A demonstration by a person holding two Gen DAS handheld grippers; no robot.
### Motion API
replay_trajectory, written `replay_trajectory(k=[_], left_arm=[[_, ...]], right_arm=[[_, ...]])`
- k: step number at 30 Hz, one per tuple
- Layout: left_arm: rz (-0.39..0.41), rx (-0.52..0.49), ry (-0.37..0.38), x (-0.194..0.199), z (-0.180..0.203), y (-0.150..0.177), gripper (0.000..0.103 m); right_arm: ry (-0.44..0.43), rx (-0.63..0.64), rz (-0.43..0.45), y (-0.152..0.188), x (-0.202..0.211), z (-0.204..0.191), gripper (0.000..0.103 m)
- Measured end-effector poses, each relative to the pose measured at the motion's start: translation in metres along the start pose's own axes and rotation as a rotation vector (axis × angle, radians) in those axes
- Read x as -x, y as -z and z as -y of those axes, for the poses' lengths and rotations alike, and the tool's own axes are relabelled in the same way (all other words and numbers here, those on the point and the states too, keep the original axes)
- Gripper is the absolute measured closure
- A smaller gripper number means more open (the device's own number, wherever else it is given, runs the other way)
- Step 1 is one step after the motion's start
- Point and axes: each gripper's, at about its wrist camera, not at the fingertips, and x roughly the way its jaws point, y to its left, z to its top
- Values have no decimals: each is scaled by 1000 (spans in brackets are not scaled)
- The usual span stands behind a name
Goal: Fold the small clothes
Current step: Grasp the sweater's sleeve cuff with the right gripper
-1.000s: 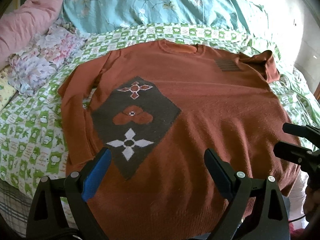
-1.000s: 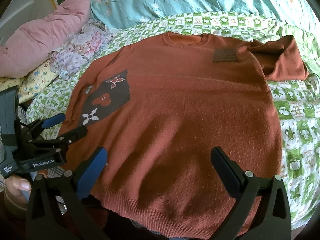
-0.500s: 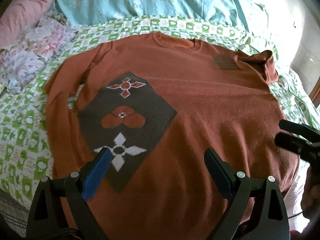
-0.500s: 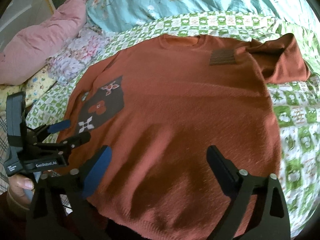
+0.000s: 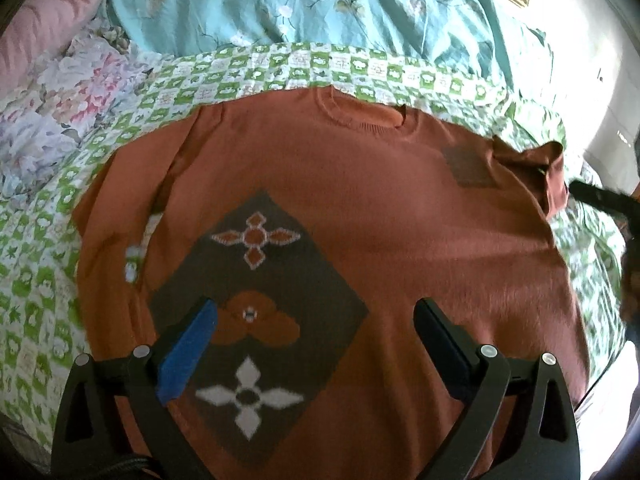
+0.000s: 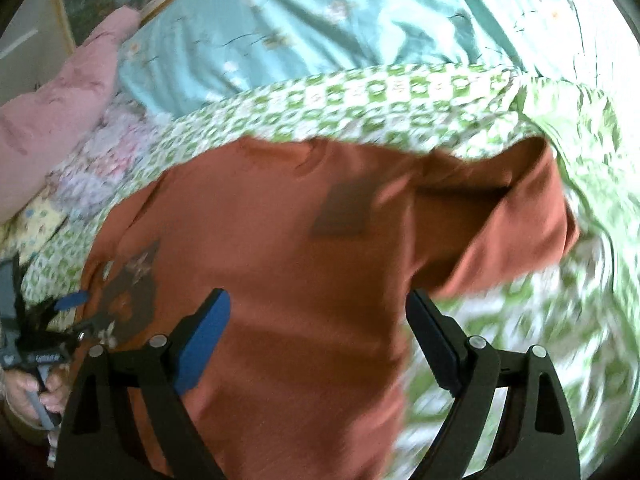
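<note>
Fingers of both hand-held grippers stand wide apart and hold nothing: the left gripper point(image 5: 316, 344) hovers at the lower centre of its frame over the dark diamond-shaped knit panel point(image 5: 256, 312), while the right gripper point(image 6: 320, 336) points toward the right side of the garment in a motion-blurred view. Spread front-up across the green-and-white patterned bedsheet point(image 5: 48, 240), the rust-orange knitted sweater point(image 5: 400, 240) fills the middle of both frames, neckline toward the top. Its left sleeve point(image 5: 104, 248) lies straight along the body at the left of the frame; its right sleeve point(image 6: 512, 216) sits bunched at the upper right. A turquoise floral quilt point(image 5: 320, 8) and a pink padded cushion point(image 6: 60, 112) line the upper edge. No fold appears made yet. Judged from this, the bunched sleeve is the risk: a pinch that catches only one layer, or sheet along with knit, could drag the sweater askew and leave a lopsided fold.
</note>
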Motion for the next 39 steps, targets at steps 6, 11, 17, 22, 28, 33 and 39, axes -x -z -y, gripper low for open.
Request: replay_trajectory(k=[6, 11, 17, 22, 28, 33, 39], left_arm=[[-25, 24, 24, -23, -2, -22, 4], [-42, 39, 16, -45, -5, -40, 4], [-60, 52, 26, -63, -4, -52, 4], [-76, 58, 29, -72, -5, -52, 4], [-73, 76, 49, -72, -7, -48, 4], [-59, 98, 68, -65, -10, -44, 4], [-27, 136, 116, -51, -30, -41, 4]], right_arm=[[120, 106, -46, -60, -46, 39, 14], [190, 305, -100, -93, -83, 48, 17], [288, 501, -315, -91, -141, 65, 47], [319, 445, -351, -81, -149, 92, 85], [163, 179, -168, -91, -99, 92, 93], [-170, -9, 2, -102, -74, 38, 93], [-433, -7, -29, -113, -120, -76, 93]])
